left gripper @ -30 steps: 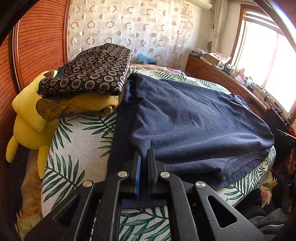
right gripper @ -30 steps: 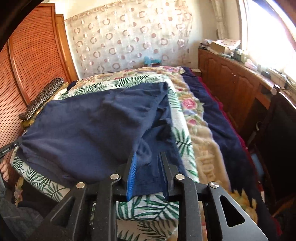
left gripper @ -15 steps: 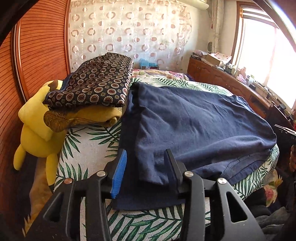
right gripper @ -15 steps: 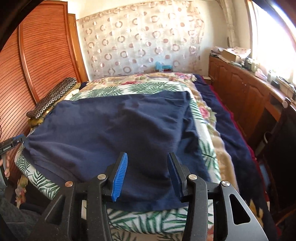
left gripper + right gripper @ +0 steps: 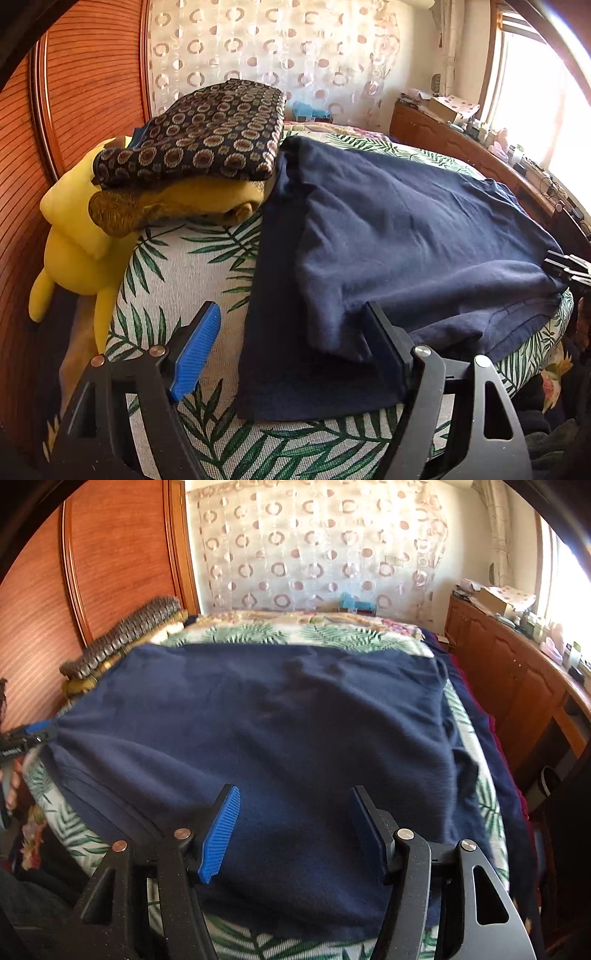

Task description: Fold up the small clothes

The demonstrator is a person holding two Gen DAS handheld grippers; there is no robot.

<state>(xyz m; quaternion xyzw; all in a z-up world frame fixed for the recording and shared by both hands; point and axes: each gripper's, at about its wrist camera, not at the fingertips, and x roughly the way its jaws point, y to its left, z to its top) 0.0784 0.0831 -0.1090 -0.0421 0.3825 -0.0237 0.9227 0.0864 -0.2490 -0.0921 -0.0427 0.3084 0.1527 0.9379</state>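
Observation:
A navy blue garment (image 5: 388,236) lies spread on the leaf-print bed cover (image 5: 192,266), with one side folded over itself. It fills the middle of the right wrist view (image 5: 280,731). My left gripper (image 5: 291,332) is open and empty, its jaws astride the garment's near left corner. My right gripper (image 5: 295,819) is open and empty above the garment's near edge. The left gripper shows at the left edge of the right wrist view (image 5: 26,734), and the right gripper at the right edge of the left wrist view (image 5: 565,267).
A stack of folded cloth, a patterned dark piece (image 5: 207,136) over a mustard one (image 5: 192,203), lies left of the garment beside a yellow plush toy (image 5: 74,240). A wooden wardrobe (image 5: 110,561) stands at the left. A wooden cabinet (image 5: 517,672) runs along the right.
Both grippers opened and let go of the navy garment, then drew back slightly. The garment has settled flat on the bed.

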